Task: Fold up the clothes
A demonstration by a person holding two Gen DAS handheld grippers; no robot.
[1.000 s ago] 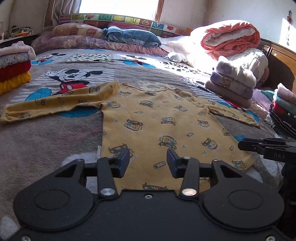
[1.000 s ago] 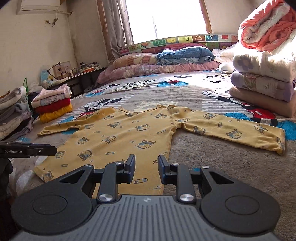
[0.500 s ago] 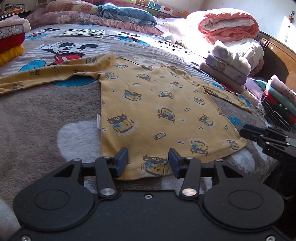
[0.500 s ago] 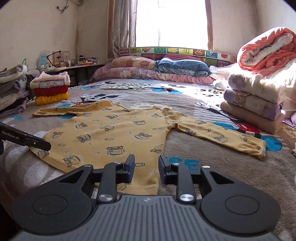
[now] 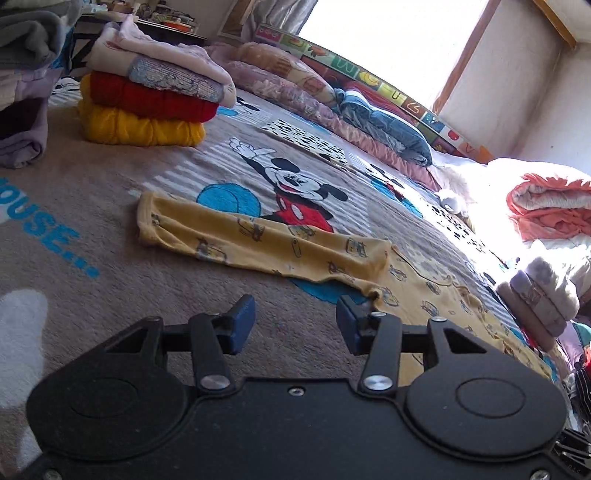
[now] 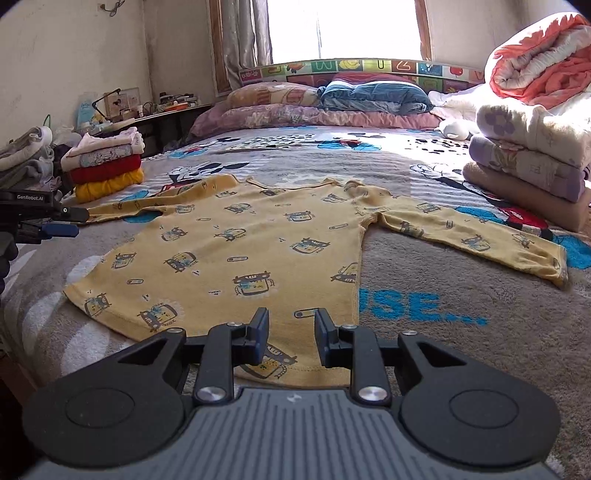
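Both grippers have parted jaws, nothing between them. Yellow shirt (image 6: 236, 243) lies flat on the bed (image 6: 461, 332), sleeves spread. Left gripper (image 5: 295, 325) has just widened; right gripper (image 6: 290, 332) hovers over the hem.

A shirt (image 6: 236, 251) lies flat on the bed (image 6: 443, 350), its sleeves spread to either side. A stack of clothes (image 6: 105, 168) sits behind its left sleeve (image 5: 258, 236), folded quilts (image 6: 528, 147) behind the right, and pillows (image 6: 314, 103) along the far edge under the window (image 6: 343, 29).
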